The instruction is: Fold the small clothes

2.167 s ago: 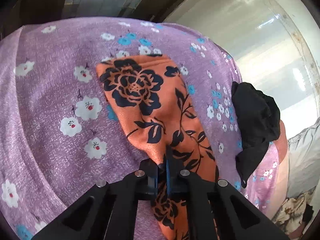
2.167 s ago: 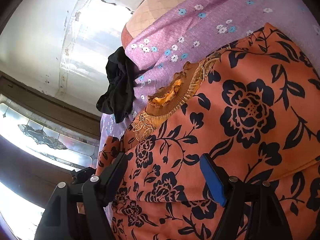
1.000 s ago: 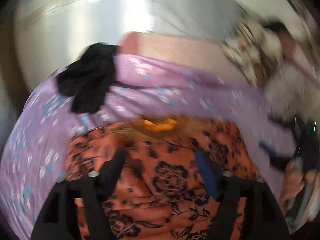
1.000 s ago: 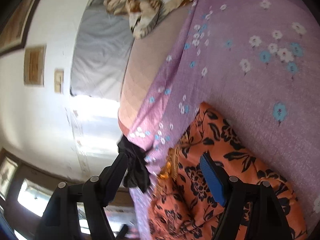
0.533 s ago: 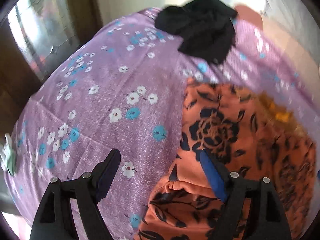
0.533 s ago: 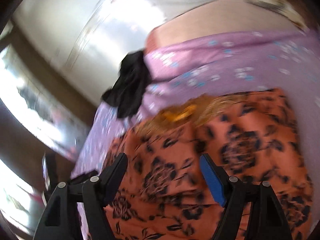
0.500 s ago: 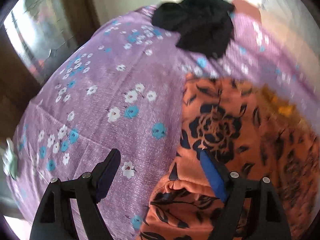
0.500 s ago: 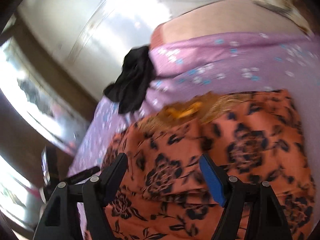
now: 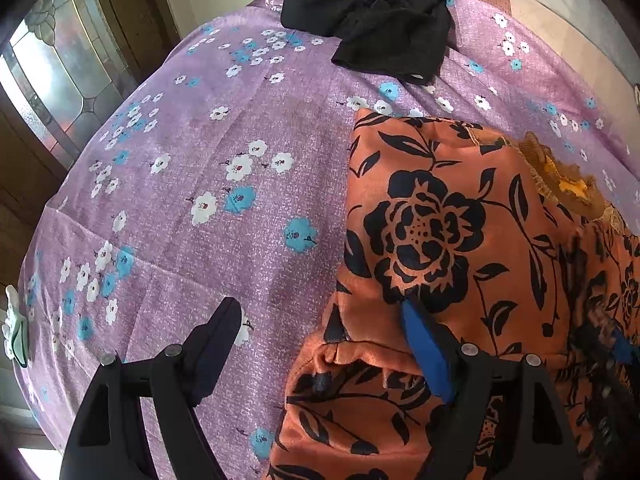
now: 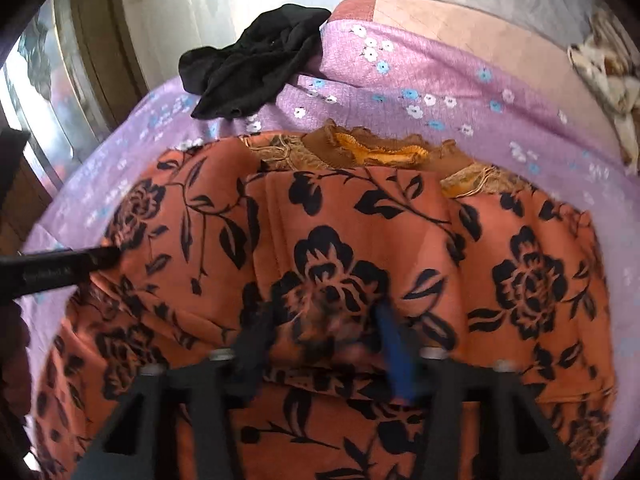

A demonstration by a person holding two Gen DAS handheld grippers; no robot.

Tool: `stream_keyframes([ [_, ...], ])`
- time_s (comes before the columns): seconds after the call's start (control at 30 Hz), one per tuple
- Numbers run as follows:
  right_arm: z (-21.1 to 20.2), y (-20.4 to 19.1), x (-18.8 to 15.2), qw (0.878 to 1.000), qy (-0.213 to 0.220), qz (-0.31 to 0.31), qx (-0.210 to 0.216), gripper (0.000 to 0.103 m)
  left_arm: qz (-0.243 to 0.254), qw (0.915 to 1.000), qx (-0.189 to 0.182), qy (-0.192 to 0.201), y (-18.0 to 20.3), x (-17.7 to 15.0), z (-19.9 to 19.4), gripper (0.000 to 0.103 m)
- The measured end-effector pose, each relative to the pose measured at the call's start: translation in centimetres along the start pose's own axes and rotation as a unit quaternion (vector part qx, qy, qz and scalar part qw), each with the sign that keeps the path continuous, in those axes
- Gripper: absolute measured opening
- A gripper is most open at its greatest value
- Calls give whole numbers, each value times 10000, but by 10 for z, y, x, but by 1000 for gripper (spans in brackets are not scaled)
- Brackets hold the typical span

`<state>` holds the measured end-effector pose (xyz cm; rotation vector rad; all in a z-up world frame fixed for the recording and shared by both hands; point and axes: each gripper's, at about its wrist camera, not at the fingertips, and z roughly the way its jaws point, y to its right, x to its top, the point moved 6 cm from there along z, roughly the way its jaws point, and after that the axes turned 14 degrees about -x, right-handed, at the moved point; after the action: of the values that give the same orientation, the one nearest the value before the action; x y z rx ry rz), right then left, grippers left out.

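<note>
An orange garment with black flowers (image 9: 460,264) lies partly folded on the purple flowered bedsheet (image 9: 224,168), its sleeves laid inward and a golden lace collar (image 10: 376,152) at the far end. My left gripper (image 9: 320,328) is open and empty over the garment's left edge. My right gripper (image 10: 324,328) is open, blurred, low over the middle fold of the garment (image 10: 352,248). A left finger (image 10: 64,268) shows in the right wrist view.
A crumpled black garment (image 9: 380,16) lies at the far edge of the sheet, also in the right wrist view (image 10: 256,64). A peach mattress (image 10: 460,20) and patterned bedding (image 10: 608,64) lie beyond. A wooden glass door (image 9: 68,64) stands at left.
My left gripper let go of the sleeve and opened, then swung to the garment's left edge. My right gripper narrowed and dropped towards the middle of the garment.
</note>
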<state>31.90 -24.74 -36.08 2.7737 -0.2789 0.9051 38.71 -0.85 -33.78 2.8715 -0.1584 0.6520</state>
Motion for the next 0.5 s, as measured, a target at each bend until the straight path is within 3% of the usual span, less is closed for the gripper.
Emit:
stream_keyframes([
  [0.03,1,12,3,9997,-74,210,30,21,13,10000,7,1,2,0,-1,82],
  [0.07,1,12,3,9997,-74,210,30,18,26,10000,13,1,2,0,-1,82],
  [0.2,-4,58,13,9954,-104,949,-66,16,-12,10000,63,26,2,1,-7,82],
  [0.23,-7,98,16,9874,-107,1575,-103,16,26,9998,150,121,3,2,-12,82],
  [0.27,-7,98,16,9874,-107,1575,-103,16,74,9995,222,205,4,4,-15,82],
  [0.3,-6,121,15,9803,-174,1969,-46,16,126,9991,284,279,5,5,-19,82],
  [0.33,1,163,7,9630,-390,2667,74,15,162,9988,320,321,6,6,-21,82],
  [0.37,1,163,7,9630,-390,2667,74,15,210,9986,338,346,8,7,-22,82],
  [0.5,16,207,-15,9315,-812,3527,376,15,265,9993,196,192,14,5,-15,82],
])
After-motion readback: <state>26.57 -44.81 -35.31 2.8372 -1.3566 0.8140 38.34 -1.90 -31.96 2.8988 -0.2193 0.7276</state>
